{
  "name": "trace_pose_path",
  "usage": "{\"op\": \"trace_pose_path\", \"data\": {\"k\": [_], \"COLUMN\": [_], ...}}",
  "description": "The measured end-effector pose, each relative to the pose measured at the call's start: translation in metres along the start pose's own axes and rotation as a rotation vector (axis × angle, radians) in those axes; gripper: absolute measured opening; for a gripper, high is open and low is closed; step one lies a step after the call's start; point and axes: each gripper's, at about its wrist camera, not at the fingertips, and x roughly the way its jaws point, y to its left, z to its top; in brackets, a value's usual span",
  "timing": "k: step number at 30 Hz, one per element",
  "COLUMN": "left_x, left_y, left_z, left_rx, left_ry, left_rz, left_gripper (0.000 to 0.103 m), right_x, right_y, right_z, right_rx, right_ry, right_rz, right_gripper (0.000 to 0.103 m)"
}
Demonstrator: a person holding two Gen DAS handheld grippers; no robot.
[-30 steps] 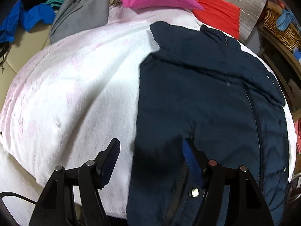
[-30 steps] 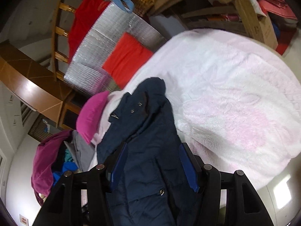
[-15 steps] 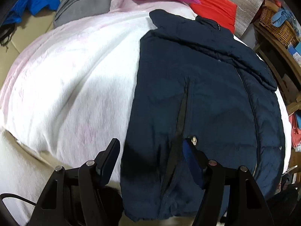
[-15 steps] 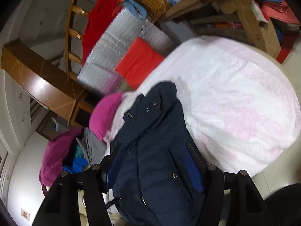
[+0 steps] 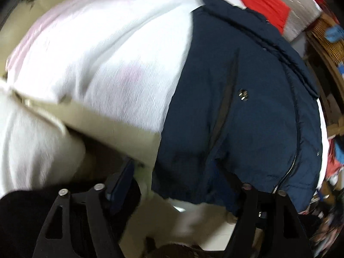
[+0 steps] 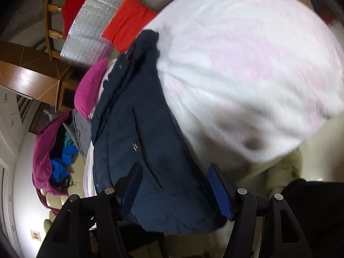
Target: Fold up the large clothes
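On the bed (image 5: 103, 60), w/ its fluffy white-and-pink blanket, the navy jacket (image 5: 236, 99) lay spread out flat, collar end toward the headboard side and its hem hanging just over the near edge of the mattress. Zipper ran down the right side of it in the left wrist view, and a small metal snap showed on the front panel.

Left tongs (image 5: 178, 185) were over the hem corner of the jacket, jaws opening at that moment. The hem sat between the two fingers but the pads weren't pressing on it as far as I could see; the right finger was mostly hidden behind the fabric, so take that w/ a grain of salt. Left view was pretty blurry btw.

Right tongs (image 6: 176, 189) hung above the other bottom corner of the jacket (image 6: 137, 133), jaws spread apart, blue pads on either side of the hem w/o touching the cloth. Nothing gripped there.

Other stuff around: a magenta pillow (image 6: 90, 90) at the top of the bed just beside the jacket's collar, a red cushion (image 6: 129, 21) leaning on a silver foil-looking panel (image 6: 90, 28) behind it, and a pile of clothes (image 6: 56, 146) (purple, blue, grey) off to the side of the bed. Wicker basket (image 5: 329, 40) showed at the right edge of the left view, contents too smeared to tell.
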Motion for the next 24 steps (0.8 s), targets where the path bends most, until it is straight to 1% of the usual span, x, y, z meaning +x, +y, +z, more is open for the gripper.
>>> {"op": "trace_pose_path", "data": {"k": [2, 4, 6, 8, 10, 11, 12, 14, 15, 17, 19, 21, 22, 23, 24], "left_x": [0.004, 0.012, 0.020, 0.029, 0.037, 0.039, 0.040, 0.042, 0.043, 0.043, 0.042, 0.041, 0.042, 0.043, 0.043], "left_y": [0.001, -0.001, -0.001, 0.003, 0.002, 0.001, -0.002, -0.005, -0.006, -0.001, 0.001, 0.002, 0.004, 0.005, 0.005], "left_z": [-0.003, -0.003, -0.004, 0.002, 0.000, -0.001, -0.003, -0.006, -0.007, -0.005, -0.005, -0.006, -0.005, -0.007, -0.007], "left_rx": [-0.021, -0.017, -0.007, -0.005, 0.009, 0.016, 0.027, 0.046, 0.054, 0.055, 0.057, 0.060, 0.056, 0.048, 0.044], "left_ry": [0.031, 0.057, 0.068, 0.076, 0.090, 0.094, 0.095, 0.103, 0.099, 0.097, 0.095, 0.098, 0.100, 0.105, 0.107], "left_rz": [-0.011, -0.004, -0.008, 0.003, 0.002, -0.010, -0.033, -0.065, -0.071, -0.090, -0.096, -0.101, -0.104, -0.108, -0.111], "left_gripper": [0.078, 0.078, 0.078, 0.078, 0.078, 0.075, 0.066, 0.056, 0.053, 0.049, 0.048, 0.048, 0.050, 0.059, 0.068], "right_x": [0.001, 0.001, 0.001, 0.000, 0.001, 0.002, 0.005, 0.013, 0.019, 0.030, 0.040, 0.047, 0.048, 0.048, 0.046], "right_y": [-0.010, -0.018, -0.026, -0.029, -0.033, -0.035, -0.037, -0.038, -0.039, -0.038, -0.035, -0.028, -0.023, -0.017, -0.010], "right_z": [-0.007, -0.012, -0.014, -0.015, -0.015, -0.015, -0.016, -0.018, -0.020, -0.023, -0.027, -0.031, -0.033, -0.034, -0.036], "right_rx": [0.002, 0.025, 0.050, 0.057, 0.069, 0.075, 0.082, 0.087, 0.088, 0.087, 0.079, 0.044, 0.014, -0.021, -0.062], "right_ry": [0.017, 0.026, 0.040, 0.038, 0.041, 0.047, 0.056, 0.074, 0.091, 0.122, 0.148, 0.157, 0.159, 0.159, 0.154], "right_rz": [0.000, 0.002, -0.002, -0.015, -0.025, -0.031, -0.041, -0.059, -0.067, -0.067, -0.062, -0.062, -0.057, -0.049, -0.038], "right_gripper": [0.067, 0.067, 0.067, 0.067, 0.068, 0.070, 0.071, 0.071, 0.071, 0.071, 0.071, 0.070, 0.061, 0.045, 0.040]}}
